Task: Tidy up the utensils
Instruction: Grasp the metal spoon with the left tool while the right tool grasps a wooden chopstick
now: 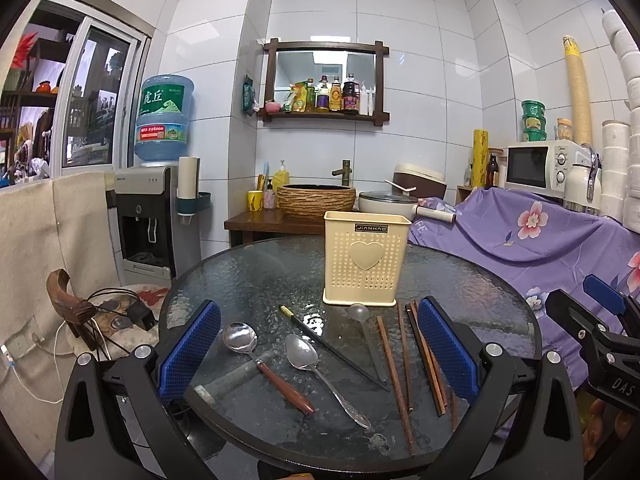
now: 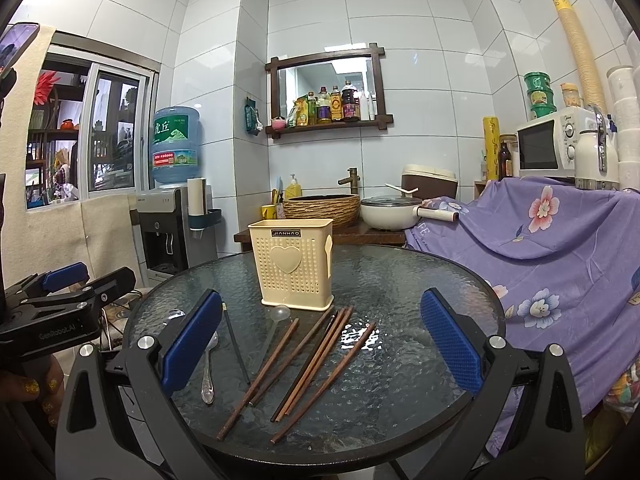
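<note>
A cream perforated utensil holder [image 1: 366, 258] [image 2: 294, 262] stands upright at the back of the round glass table [image 1: 260, 272] [image 2: 400, 280]. In front of it lie a wood-handled spoon [image 1: 264, 364], a steel spoon [image 1: 320, 372] [image 2: 208, 368], a black chopstick [image 1: 332, 346] [image 2: 236, 344], a clear plastic spoon [image 1: 366, 332] [image 2: 278, 316] and several brown chopsticks [image 1: 400, 372] [image 2: 320, 360]. My left gripper [image 1: 320, 344] hovers open above the spoons, holding nothing. My right gripper [image 2: 320, 342] hovers open above the brown chopsticks, also holding nothing.
A purple floral cloth [image 2: 560, 248] drapes furniture right of the table. Behind are a woven basin [image 1: 316, 198], a white pot [image 1: 388, 202] and a microwave [image 1: 540, 168]. A water dispenser [image 1: 148, 216] and a chair with cables [image 1: 100, 312] are at the left.
</note>
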{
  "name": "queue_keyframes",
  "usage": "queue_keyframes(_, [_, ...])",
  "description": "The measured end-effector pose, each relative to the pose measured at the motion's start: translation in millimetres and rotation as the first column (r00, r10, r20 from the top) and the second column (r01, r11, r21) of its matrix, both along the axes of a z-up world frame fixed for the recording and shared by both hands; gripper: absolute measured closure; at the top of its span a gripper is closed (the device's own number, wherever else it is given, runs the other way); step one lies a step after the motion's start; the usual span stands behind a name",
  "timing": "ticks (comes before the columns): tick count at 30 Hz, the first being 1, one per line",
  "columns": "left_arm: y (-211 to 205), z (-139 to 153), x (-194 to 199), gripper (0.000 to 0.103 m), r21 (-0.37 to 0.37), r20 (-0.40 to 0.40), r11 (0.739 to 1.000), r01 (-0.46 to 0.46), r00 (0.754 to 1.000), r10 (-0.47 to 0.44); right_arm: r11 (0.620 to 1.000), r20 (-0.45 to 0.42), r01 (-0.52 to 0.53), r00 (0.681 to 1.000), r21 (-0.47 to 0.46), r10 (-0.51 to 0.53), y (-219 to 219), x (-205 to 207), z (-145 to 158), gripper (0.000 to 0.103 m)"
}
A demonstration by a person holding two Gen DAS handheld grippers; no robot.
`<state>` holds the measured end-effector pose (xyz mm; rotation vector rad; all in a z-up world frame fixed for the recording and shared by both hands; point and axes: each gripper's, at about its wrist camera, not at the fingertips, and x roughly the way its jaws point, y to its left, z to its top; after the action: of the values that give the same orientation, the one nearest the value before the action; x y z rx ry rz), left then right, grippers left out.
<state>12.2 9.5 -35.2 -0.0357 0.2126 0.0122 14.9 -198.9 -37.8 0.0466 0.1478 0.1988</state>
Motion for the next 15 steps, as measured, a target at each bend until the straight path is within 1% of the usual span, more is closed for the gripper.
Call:
queue_keyframes(2, [0.3,-2.7,1.8,0.006,0.008,-0.014,1.000,0.000,1.000,0.001,1.000,-0.001,0.000,1.000,0.000,0.000,0.1,0.2,-0.2,0.005])
queue_keyframes(3, [0.0,-2.5,5.4,0.006,0.012,-0.029,1.000,0.000,1.000,0.000,1.000,-0.029,-0.010,1.000,-0.007,0.010,2.7,6.7,-3.8,0.005])
queue_keyframes(6, [1.4,-11.2,22.7,0.006,0.033,-0.109,0.999,-0.004,0.994,0.008,1.000,-0.094,-0.012,0.996,-0.020,0.010,3.6,26.7,-12.0,0.005])
queue_keyframes(7, [3.4,-15.7,31.9,0.006,0.038,-0.152,0.999,-0.012,0.988,0.017,1.000,-0.118,-0.012,0.993,-0.025,0.009,3.2,33.7,-13.2,0.005])
queue_keyframes(9, [7.8,-22.7,46.7,0.006,0.033,-0.222,0.999,-0.012,0.975,0.019,0.999,-0.203,-0.020,0.979,-0.042,0.011,3.1,55.4,-20.8,0.005])
queue_keyframes(10, [11.4,-26.4,54.7,0.006,0.018,-0.253,1.000,-0.007,0.967,0.012,0.998,-0.250,-0.026,0.968,-0.051,0.013,2.5,66.4,-25.5,0.005])
queue_keyframes(13, [20.3,-33.5,71.8,0.006,-0.007,-0.310,1.000,-0.011,0.951,0.008,0.999,-0.363,-0.025,0.932,-0.049,0.005,-1.2,93.3,-38.6,0.005])
queue_keyframes(15, [25.0,-35.3,78.8,0.006,0.006,-0.329,1.000,-0.028,0.944,0.028,0.999,-0.413,-0.019,0.911,-0.029,0.006,-6.6,106.8,-47.1,0.005])
